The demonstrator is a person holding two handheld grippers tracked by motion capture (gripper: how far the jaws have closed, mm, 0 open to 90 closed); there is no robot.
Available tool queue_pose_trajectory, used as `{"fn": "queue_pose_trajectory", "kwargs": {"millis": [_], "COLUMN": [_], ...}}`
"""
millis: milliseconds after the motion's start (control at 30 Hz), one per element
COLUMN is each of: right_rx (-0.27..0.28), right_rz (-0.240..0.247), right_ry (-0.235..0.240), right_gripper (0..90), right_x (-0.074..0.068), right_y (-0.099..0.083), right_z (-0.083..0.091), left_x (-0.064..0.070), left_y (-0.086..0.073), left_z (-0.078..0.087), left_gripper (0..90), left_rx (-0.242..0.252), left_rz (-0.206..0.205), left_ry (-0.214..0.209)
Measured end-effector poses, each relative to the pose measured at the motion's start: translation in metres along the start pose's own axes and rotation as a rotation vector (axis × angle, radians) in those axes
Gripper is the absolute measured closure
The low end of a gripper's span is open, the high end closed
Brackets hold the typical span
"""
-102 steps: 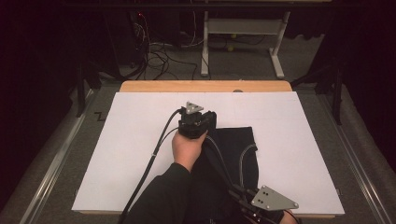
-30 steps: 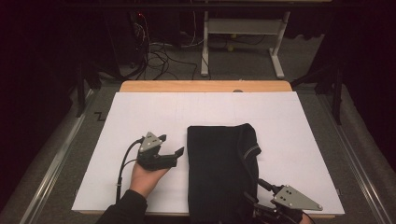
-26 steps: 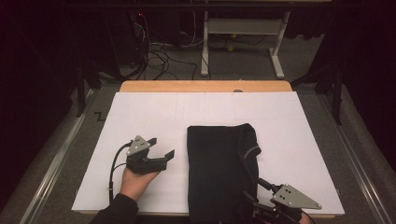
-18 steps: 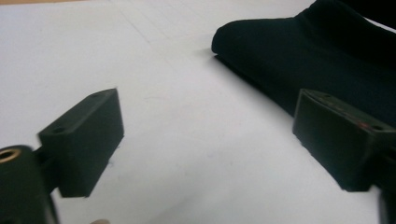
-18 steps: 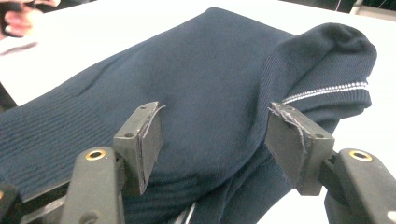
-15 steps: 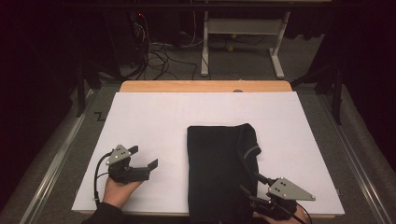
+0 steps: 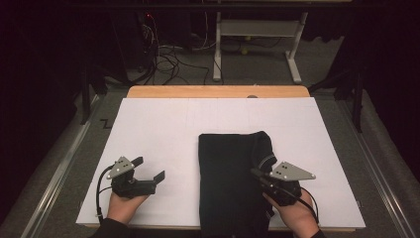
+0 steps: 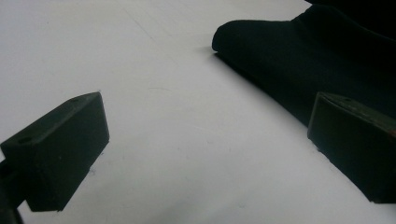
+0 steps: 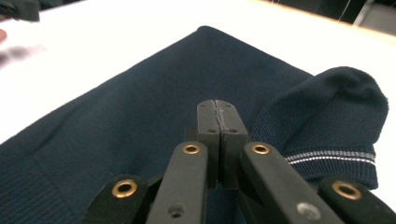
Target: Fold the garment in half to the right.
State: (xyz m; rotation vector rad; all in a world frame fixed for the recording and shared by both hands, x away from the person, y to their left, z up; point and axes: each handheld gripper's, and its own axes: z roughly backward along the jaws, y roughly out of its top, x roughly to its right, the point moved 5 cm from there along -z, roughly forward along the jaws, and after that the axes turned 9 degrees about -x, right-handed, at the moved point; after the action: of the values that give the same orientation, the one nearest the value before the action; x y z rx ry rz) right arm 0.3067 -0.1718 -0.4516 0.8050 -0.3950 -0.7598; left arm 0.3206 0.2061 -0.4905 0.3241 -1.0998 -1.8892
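Since a second ago, left hand-held gripper [image 7: 151,168] pulled back to the near-left surface [image 7: 163,124], jaws spread. Right hand-held gripper [image 9: 218,122] pressed together, empty, over the folded navy shirt [image 7: 230,173] at centre-near. Soft, light, limp; I'd pinch a folded edge.

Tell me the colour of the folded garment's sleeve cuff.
Navy sleeve cuff with thin white stripes, clearest in the right gripper view.

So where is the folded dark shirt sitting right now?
In the high view the folded dark shirt lies on the white sheet at the near edge, just right of centre, between the left gripper and the right gripper.
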Motion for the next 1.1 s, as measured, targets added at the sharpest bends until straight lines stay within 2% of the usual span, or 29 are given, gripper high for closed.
{"fn": "queue_pose_trajectory", "kwargs": {"millis": [100, 233, 467, 733, 900, 1100], "right_rx": [-0.037, -0.081, -0.099, -0.124, -0.085, 0.012], "right_rz": [0.010, 0.007, -0.078, -0.164, -0.190, -0.228], "right_ry": [-0.005, -0.039, -0.094, -0.151, -0.177, -0.182], "right_gripper": [90.0, 90.0, 90.0, 90.0, 85.2, 63.3], "right_x": [0.001, 0.007, 0.036, 0.068, 0.081, 0.095], "right_y": [-0.001, -0.011, -0.032, -0.058, -0.064, -0.069], "right_z": [-0.007, -0.014, -0.010, -0.001, 0.006, 0.016], "left_x": [-0.001, -0.001, -0.001, -0.003, -0.004, -0.004], "left_y": [0.000, 0.001, 0.001, 0.003, 0.003, 0.004], "left_z": [0.001, 0.002, -0.001, 0.000, 0.000, -0.002], "left_gripper": [0.0, 0.0, 0.0, 0.0, 0.0, 0.0], "left_rx": [0.006, 0.016, 0.004, 0.019, 0.027, 0.026], "left_rz": [0.001, 0.001, -0.007, -0.001, 0.005, 0.004], "left_ry": [0.010, 0.012, 0.005, -0.002, -0.014, -0.022]}}
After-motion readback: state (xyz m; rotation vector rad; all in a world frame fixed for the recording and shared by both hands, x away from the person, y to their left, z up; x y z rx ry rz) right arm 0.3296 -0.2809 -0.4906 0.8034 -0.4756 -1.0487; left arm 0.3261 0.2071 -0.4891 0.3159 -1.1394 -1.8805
